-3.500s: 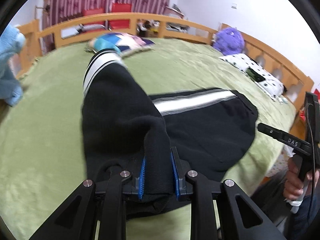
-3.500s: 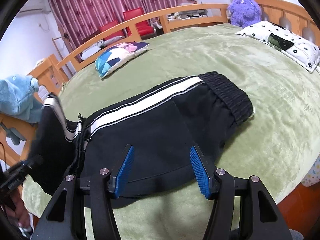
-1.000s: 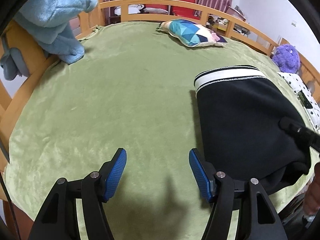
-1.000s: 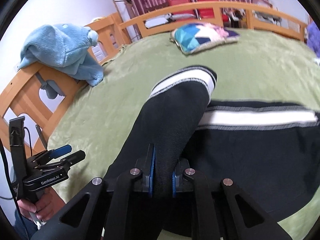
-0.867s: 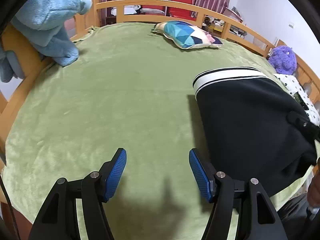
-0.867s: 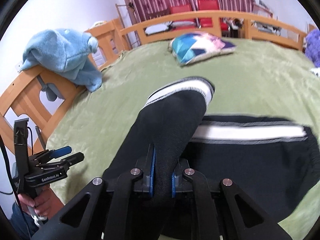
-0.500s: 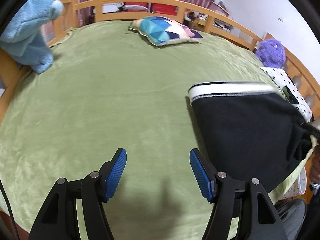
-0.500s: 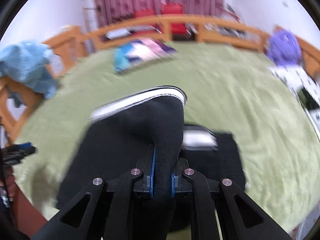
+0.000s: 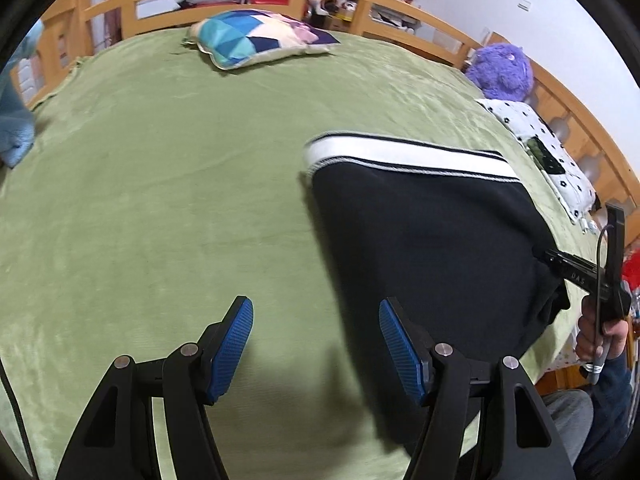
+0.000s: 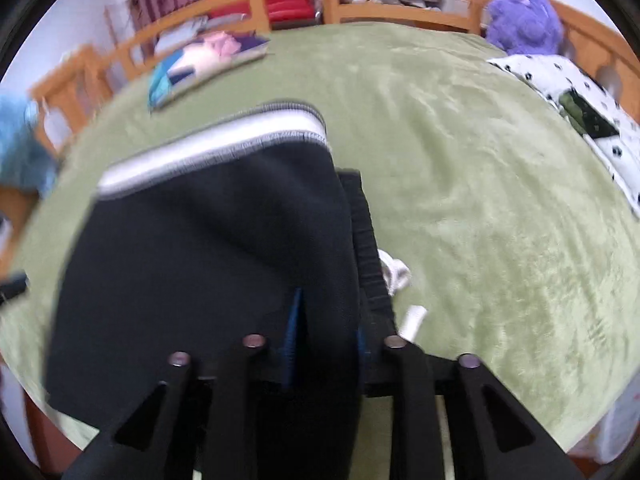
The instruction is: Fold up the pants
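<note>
Black pants (image 9: 420, 240) with a white side stripe (image 9: 400, 156) lie folded on the green blanket (image 9: 160, 200), right of my left gripper (image 9: 316, 332). That gripper hangs open above bare blanket with nothing between its blue pads. In the right wrist view the folded leg (image 10: 200, 260) is laid over the waistband (image 10: 366, 240), and a white drawstring (image 10: 394, 272) pokes out. My right gripper (image 10: 328, 332) is opening. Black cloth still lies between its jaws, with the left pad's face showing. The right gripper (image 9: 576, 272) and the hand (image 9: 600, 328) holding it also show in the left wrist view, at the pants' right edge.
A patterned pillow (image 9: 256, 36) lies at the far side of the bed. A purple plush (image 9: 500, 68) and a dotted pillow (image 9: 540, 152) sit at the right. A wooden rail (image 9: 400, 12) rings the bed. Blue plush (image 9: 12, 136) hangs at the left.
The right gripper swung the pant leg rightward over the waist part and laid it down; its jaws have parted from a tight pinch. The left gripper drifted toward the pants, staying open.
</note>
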The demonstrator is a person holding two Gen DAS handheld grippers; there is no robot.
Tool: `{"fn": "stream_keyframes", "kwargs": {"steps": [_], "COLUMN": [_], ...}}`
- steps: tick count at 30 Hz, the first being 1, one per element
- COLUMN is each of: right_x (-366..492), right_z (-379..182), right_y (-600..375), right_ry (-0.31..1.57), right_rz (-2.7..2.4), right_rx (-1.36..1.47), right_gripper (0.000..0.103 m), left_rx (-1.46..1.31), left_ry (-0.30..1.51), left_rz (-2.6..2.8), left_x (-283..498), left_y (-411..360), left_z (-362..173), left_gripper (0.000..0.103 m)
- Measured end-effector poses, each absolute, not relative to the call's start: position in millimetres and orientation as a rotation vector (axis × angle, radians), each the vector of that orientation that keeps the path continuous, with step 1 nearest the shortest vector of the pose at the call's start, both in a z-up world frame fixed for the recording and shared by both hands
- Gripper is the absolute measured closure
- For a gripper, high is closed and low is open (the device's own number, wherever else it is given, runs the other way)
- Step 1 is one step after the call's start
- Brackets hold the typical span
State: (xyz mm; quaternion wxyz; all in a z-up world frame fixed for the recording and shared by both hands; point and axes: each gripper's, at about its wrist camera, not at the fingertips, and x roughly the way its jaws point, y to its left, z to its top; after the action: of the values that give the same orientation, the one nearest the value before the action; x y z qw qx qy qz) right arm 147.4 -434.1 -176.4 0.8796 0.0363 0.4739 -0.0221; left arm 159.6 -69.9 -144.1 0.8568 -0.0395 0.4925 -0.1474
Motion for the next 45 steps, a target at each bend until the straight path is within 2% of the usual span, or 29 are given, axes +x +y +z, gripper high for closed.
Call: {"fn": "stream_keyframes", "kwargs": {"steps": [6,13,16,18,20,21,26,31,35,42,44,45], "right_x": [115.6,114.8,112.4,113.6,116.5,119.8,143.3,168.5,178.0,197.5,198.8,200.0], "right_z": [-130.4,-193.4,-189.4,-176.8,-167.1,-163.5,-161.2,-185.1,-197.2,-218.7,-221.8,-221.7], "right_y": [-438.4,-418.1,-421.2,-427.8,-433.7,-433.7,-434.4,-440.3,-448.3,-449.1,-449.0,-448.4], "right_ry": [0.832,1.035,1.04,1.027,0.995,0.98,0.976,1.028,1.029,1.067,1.067,1.068], "right_rz": [-0.024,-0.017,-0.008,0.005,-0.011,-0.016,-0.009,0.014,0.035,0.092,0.088,0.088], "right_rx": [0.092,-0.098,-0.085,-0.039,-0.01,-0.01,0.003,0.066,0.14,0.216,0.231,0.235], "right_gripper": [0.075,0.072,0.072,0.067,0.048,0.045,0.045,0.045,0.034,0.03,0.029,0.029], "left_rx": [-0.071,-0.015,-0.026,-0.021,-0.006,-0.002,-0.008,-0.044,-0.06,-0.112,-0.141,-0.147], "left_ry": [1.085,1.17,1.179,1.174,1.163,1.161,1.14,1.146,1.157,1.163,1.165,1.165], "left_rz": [-0.409,-0.421,-0.424,-0.409,-0.39,-0.383,-0.357,-0.362,-0.369,-0.386,-0.384,-0.386], "left_x": [153.2,133.6,136.4,141.2,149.2,154.4,176.6,196.8,208.1,221.7,224.0,224.3], "left_y": [-106.7,-135.9,-134.5,-133.1,-131.7,-132.9,-134.3,-137.8,-142.0,-142.0,-140.0,-140.6], "left_z": [-156.9,-194.8,-191.1,-187.9,-185.4,-184.6,-182.3,-187.6,-198.7,-218.1,-221.8,-222.1], "left_gripper": [0.039,0.037,0.037,0.037,0.037,0.037,0.039,0.039,0.036,0.029,0.029,0.033]}}
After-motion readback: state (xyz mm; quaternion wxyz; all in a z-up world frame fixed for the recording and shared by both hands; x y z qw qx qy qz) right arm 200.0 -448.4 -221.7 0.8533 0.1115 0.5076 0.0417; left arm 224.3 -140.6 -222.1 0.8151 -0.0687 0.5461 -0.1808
